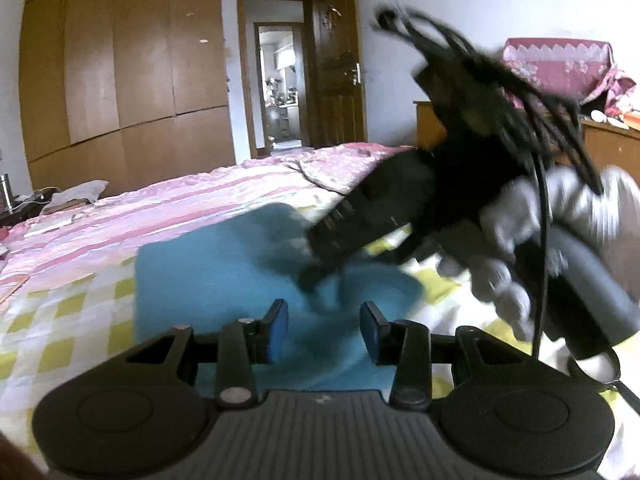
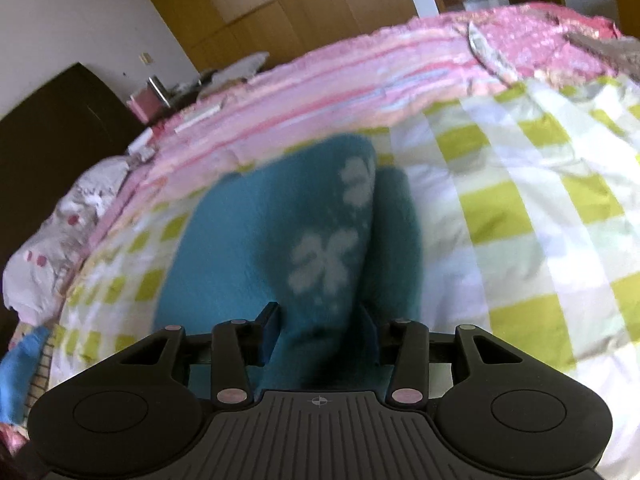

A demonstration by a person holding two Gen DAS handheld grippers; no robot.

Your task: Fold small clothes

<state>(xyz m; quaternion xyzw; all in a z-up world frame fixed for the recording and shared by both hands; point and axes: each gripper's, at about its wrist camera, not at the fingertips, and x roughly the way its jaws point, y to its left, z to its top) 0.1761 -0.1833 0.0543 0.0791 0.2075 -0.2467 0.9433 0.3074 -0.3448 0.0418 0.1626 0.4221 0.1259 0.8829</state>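
Note:
A teal fleece garment (image 1: 208,264) with white flower prints (image 2: 320,260) lies on the checked bedspread. In the left wrist view my left gripper (image 1: 325,330) hovers over its near edge, jaws apart, with nothing between the blue pads (image 1: 276,332). My right gripper (image 1: 320,276) comes in from the right, blurred, held by a grey-gloved hand (image 1: 504,240), its tips over the garment. In the right wrist view a raised ridge of the garment (image 2: 320,340) fills the gap of my right gripper (image 2: 322,332) from pad to pad. Whether the pads press on it is not clear.
The bed carries a yellow-green checked sheet (image 2: 520,200) and a pink striped quilt (image 1: 160,208) beyond it. A wooden wardrobe (image 1: 120,60) and an open door (image 1: 280,80) stand behind. Black cables (image 1: 480,60) trail from the right gripper. A white pillow (image 2: 60,220) lies at the left.

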